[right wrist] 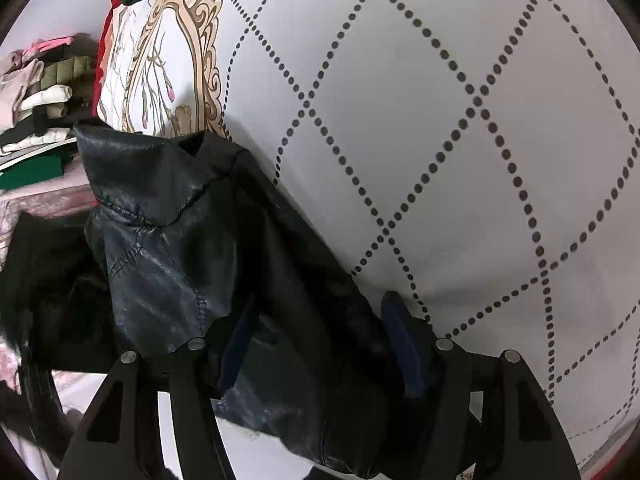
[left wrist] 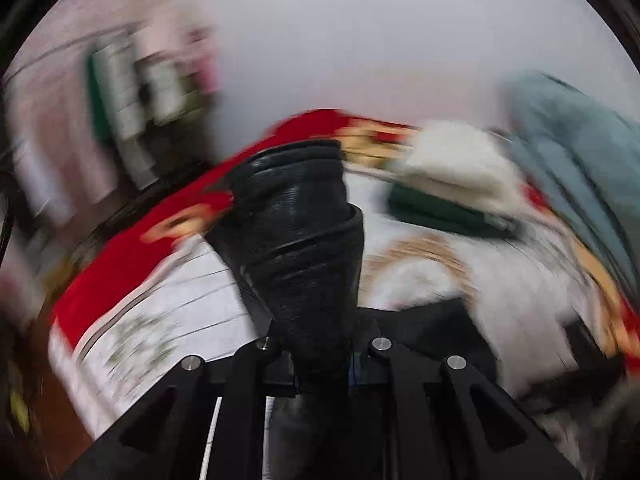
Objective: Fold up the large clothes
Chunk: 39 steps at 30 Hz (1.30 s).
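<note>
The left gripper (left wrist: 320, 364) is matte black plastic, with flat angular arms that carry triangular cut-outs. Four round silver pins sit across its linkage, and thin slivers of blue show at the inner faces near the middle. The right gripper (right wrist: 320, 344) has the same black arms, triangular cut-outs and four silver pins. Its fingers (right wrist: 404, 348) wear dark navy pads, long and flat with rounded ends.

No legible text, label or number anywhere
</note>
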Each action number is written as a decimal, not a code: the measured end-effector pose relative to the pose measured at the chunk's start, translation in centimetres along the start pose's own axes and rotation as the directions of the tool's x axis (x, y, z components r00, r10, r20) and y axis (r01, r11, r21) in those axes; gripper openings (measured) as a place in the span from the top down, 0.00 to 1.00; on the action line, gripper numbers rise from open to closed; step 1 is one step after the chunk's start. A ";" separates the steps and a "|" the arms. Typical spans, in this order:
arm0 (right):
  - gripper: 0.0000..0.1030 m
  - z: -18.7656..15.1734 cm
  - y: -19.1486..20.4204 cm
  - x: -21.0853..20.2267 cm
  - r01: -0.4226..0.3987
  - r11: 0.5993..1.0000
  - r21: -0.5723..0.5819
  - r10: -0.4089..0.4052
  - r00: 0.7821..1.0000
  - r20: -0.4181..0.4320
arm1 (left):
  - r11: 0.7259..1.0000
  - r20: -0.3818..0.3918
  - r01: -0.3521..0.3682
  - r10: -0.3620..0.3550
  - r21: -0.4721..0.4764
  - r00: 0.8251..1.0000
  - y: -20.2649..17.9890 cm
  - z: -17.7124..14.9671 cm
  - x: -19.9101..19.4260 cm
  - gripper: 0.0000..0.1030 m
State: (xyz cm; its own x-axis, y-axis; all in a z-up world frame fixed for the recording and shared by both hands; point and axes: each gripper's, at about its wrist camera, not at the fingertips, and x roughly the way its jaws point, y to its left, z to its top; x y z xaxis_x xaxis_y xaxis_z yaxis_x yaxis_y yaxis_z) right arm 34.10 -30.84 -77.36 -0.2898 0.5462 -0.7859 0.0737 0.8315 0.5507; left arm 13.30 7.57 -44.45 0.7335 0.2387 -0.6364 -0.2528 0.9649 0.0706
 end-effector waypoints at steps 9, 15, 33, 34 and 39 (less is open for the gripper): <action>0.43 0.6 -4.8 0.2 -0.195 0.975 0.104 0.200 0.979 -0.038 | 0.845 -0.230 0.335 -0.259 0.416 0.938 -11.4 -9.8 1.9 0.90; 0.42 0.5 -6.3 -1.8 -0.214 0.968 0.130 0.220 0.975 -0.035 | 0.879 -0.265 0.253 -0.152 0.403 0.952 -9.2 -10.3 2.9 0.83; 0.13 -3.8 2.5 -7.2 -0.298 0.954 -0.031 0.298 0.954 0.006 | 0.987 -0.391 0.159 -0.156 -0.024 0.907 -0.9 -6.9 -0.5 0.03; 0.13 -3.1 3.5 -5.4 -0.307 0.951 -0.040 0.306 0.951 -0.037 | 0.991 -0.394 0.132 -0.136 -0.035 0.909 -0.3 -7.0 -0.3 0.03; 0.24 -0.3 9.4 0.9 -0.144 0.982 -0.125 0.131 0.986 -0.102 | 0.996 -0.424 -0.027 -0.012 -0.086 0.906 2.8 -7.2 1.2 0.03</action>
State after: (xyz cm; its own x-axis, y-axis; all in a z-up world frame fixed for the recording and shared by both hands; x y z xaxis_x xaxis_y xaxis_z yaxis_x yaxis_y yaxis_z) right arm 34.24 -22.52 -72.83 -0.3737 0.6375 -0.6738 -0.0056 0.7248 0.6889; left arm 8.89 9.79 -50.56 0.4002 0.1584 -0.9026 -0.3255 0.9453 0.0216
